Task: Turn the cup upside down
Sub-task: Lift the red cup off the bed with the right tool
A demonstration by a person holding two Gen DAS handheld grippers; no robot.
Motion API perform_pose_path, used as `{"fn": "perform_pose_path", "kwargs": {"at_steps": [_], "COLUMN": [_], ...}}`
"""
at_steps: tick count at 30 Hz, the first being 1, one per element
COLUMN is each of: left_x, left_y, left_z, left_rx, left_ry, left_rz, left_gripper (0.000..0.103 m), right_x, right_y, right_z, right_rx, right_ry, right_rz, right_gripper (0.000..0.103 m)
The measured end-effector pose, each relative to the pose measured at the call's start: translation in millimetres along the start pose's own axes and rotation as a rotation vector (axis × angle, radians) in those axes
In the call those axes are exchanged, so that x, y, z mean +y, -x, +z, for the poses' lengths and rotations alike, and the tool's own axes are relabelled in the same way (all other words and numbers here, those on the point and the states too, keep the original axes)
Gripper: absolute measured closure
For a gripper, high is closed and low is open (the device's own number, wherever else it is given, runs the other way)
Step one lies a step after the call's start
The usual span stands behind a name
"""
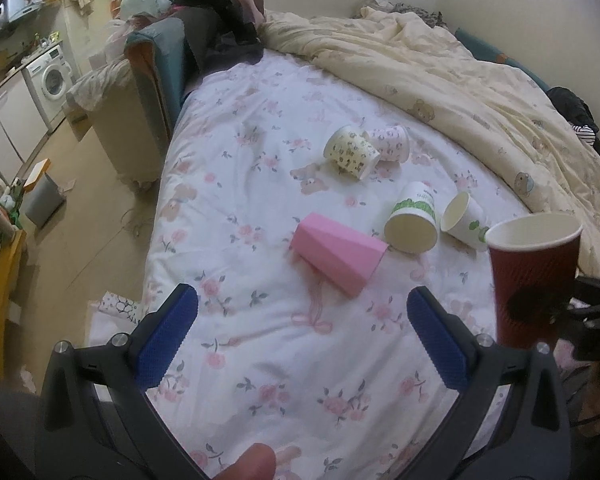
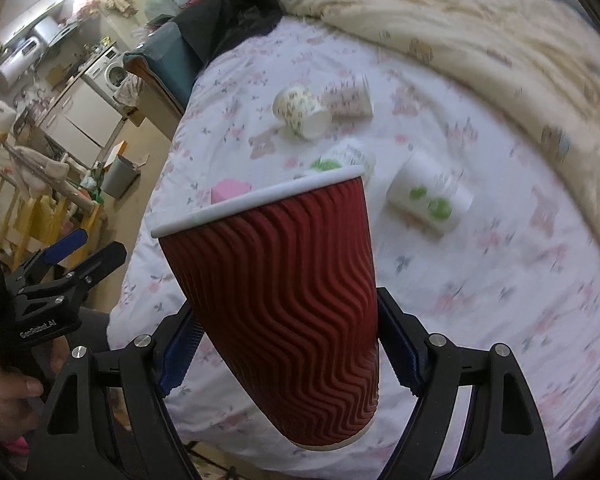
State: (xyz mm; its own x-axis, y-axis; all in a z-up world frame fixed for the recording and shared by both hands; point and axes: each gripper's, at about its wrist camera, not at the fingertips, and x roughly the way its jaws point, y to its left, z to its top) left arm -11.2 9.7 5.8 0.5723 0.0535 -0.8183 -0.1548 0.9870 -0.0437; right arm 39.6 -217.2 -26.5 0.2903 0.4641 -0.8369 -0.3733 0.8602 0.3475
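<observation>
Held mouth-up above the floral bedsheet (image 2: 500, 280), the red ripple-wall paper cup (image 2: 284, 300) clamped low in the right gripper (image 2: 288, 356) could crumple or slip mid-flip, while the left gripper (image 1: 300, 336) hangs empty, its jaws spread wide.

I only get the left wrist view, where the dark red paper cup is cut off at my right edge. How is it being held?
Observer: The right hand-held gripper clamps the dark red wavy-ribbed paper cup around its lower half, with a blue pad on each side.
Reviewer: Flipped yet?
Observer: No. In the right wrist view its white rim is on top, leaning left, and the base is lowest.
</observation>
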Motion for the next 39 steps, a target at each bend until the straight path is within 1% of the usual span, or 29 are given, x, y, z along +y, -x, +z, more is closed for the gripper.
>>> {"fn": "perform_pose_path", "kwargs": {"at_steps": [2, 4, 6, 9, 12, 16, 18, 20, 23, 27, 30, 34, 39], "left_x": [1.1, 1.4, 3.8, 5.5, 6.2, 6.3, 6.1, 5.5, 6.3, 7.7, 10.4, 15.5, 13.6], "left_y": [-2.4, -9.2, -14.0, -16.3, -18.0, -22.5, -24.6, -29.0, -35.4, -36.1, -36.4, -37.2, -35.6], "left_z": [-5.0, -10.0, -12.6, -12.4, -10.3, -8.7, -8.5, -8.5, -8.1, -7.6, -8.6, -9.0, -9.0], "left_rx": [0.01, 0.042, 0.058, 0.05, 0.04, 0.036, 0.031, 0.038, 0.055, 0.047, 0.041, 0.052, 0.045], "left_ry": [0.007, 0.011, 0.019, 0.028, 0.035, 0.036, 0.033, 0.032, 0.04, 0.054, 0.062, 0.092, 0.083], "left_rz": [0.01, 0.027, 0.027, 0.04, 0.045, 0.053, 0.068, 0.076, 0.074, 0.088, 0.101, 0.083, 0.076], "left_gripper": [0.0, 0.0, 0.0, 0.0, 0.0, 0.0, 0.0, 0.0, 0.0, 0.0, 0.0, 0.0, 0.0], "right_x": [-0.2, -2.6, -7.2, -12.0, -13.1, -20.7, -24.2, -24.2, -21.3, -19.8, -21.5, -23.0, -21.0], "right_y": [-6.9, -13.2, -20.3, -33.7, -46.5, -65.2, -72.8, -78.2, -89.9, -98.9, -100.5, -100.5, -100.9], "right_z": [-5.3, -9.9, -12.7, -14.3, -15.8, -18.6, -19.9, -21.4, -23.5, -26.3, -26.0, -26.0, -23.6], "right_rx": [0.011, 0.005, 0.005, 0.044, 0.072, 0.115, 0.129, 0.133, 0.167, 0.191, 0.191, 0.191, 0.194], "right_ry": [-0.021, -0.049, -0.08, -0.114, -0.116, -0.173, -0.2, -0.203, -0.202, -0.195, -0.206, -0.216, -0.223], "right_rz": [0.004, -0.006, -0.013, -0.001, 0.001, 0.046, 0.044, 0.019, 0.021, 0.0, 0.003, 0.011, 0.019], "right_gripper": [0.02, 0.02, 0.02, 0.02, 0.02, 0.02, 0.02, 0.02, 0.02, 0.02, 0.02, 0.019, 0.019]}}
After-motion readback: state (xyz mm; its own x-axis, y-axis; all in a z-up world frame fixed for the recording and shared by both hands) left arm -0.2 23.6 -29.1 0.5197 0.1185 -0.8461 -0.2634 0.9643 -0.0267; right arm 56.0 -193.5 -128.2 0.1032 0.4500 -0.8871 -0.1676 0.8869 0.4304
